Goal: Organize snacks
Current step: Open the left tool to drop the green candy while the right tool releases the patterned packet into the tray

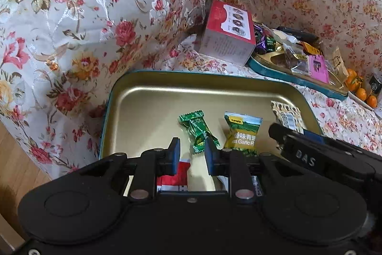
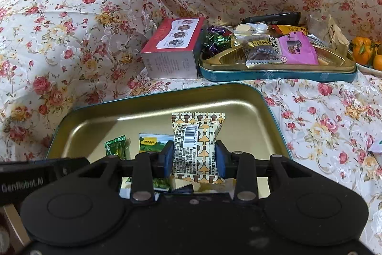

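Patterned snack packet (image 2: 198, 147), cream and orange with a barcode label facing up, is pinched between the blue pads of the right gripper (image 2: 194, 158) over the gold tin tray (image 2: 238, 97). Its long axis runs from 6 to 12 o'clock in the right wrist view, the crimped top edge pointing toward 12. In the left wrist view the same packet (image 1: 286, 115) shows at 3 o'clock in the tray, partly hidden behind the right gripper's black body.

At 9 o'clock from the packet lies a garlic green pea packet (image 1: 242, 135), its length also running near to far, and further toward 9 a green wrapped candy (image 1: 198, 130), tilted. The left gripper (image 1: 192, 154) hangs over the tray's near edge with its fingers spread and nothing between them; a red and white packet (image 1: 177, 177) lies under it.

Beyond the tray, at 12 o'clock, a red box (image 2: 173, 49) lies on its side on the floral cloth (image 2: 322, 123), just beside a second teal-sided tin (image 2: 274, 74) heaped with wrapped snacks. Tangerines (image 2: 363, 48) sit at 2 o'clock.
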A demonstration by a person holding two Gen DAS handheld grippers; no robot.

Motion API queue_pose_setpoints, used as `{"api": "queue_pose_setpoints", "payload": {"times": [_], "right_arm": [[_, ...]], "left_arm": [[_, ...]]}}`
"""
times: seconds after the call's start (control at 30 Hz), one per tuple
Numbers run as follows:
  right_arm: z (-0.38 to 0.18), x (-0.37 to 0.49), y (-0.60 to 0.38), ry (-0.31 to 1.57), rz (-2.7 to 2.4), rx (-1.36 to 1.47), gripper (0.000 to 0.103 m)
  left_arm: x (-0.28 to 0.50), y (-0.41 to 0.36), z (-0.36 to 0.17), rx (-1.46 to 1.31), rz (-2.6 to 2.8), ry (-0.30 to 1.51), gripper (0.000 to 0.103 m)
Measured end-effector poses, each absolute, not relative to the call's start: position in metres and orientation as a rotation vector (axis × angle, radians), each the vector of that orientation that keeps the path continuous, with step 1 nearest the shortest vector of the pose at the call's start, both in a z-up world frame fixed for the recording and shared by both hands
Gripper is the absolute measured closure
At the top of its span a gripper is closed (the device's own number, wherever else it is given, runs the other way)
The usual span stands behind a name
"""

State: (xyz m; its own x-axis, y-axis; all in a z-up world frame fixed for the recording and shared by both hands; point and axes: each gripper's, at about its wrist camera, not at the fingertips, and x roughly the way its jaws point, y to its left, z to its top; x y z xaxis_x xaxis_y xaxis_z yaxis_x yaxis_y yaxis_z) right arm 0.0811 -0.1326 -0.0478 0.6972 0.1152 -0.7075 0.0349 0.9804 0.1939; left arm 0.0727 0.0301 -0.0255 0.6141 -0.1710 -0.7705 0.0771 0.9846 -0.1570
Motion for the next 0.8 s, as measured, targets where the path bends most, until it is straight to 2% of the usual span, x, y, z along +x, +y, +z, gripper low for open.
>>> {"api": "queue_pose_setpoints", "payload": {"times": [0.1, 0.23, 0.8], "right_arm": [[-0.049, 0.085, -0.131, 0.799, 0.048, 0.194, 0.064], [-0.05, 0.086, -0.13, 0.804, 0.051, 0.202, 0.057], [-0.027, 0.047, -0.133, 0.732, 0.045, 0.209, 0.057]], "left_arm": [[0.073, 0.03, -0.026, -0.112, -0.145, 0.904, 0.071], [0.073, 0.029, -0.026, -0.115, -0.141, 0.915, 0.071], [0.066, 0.022, -0.021, -0.09, -0.135, 0.902, 0.071]]}}
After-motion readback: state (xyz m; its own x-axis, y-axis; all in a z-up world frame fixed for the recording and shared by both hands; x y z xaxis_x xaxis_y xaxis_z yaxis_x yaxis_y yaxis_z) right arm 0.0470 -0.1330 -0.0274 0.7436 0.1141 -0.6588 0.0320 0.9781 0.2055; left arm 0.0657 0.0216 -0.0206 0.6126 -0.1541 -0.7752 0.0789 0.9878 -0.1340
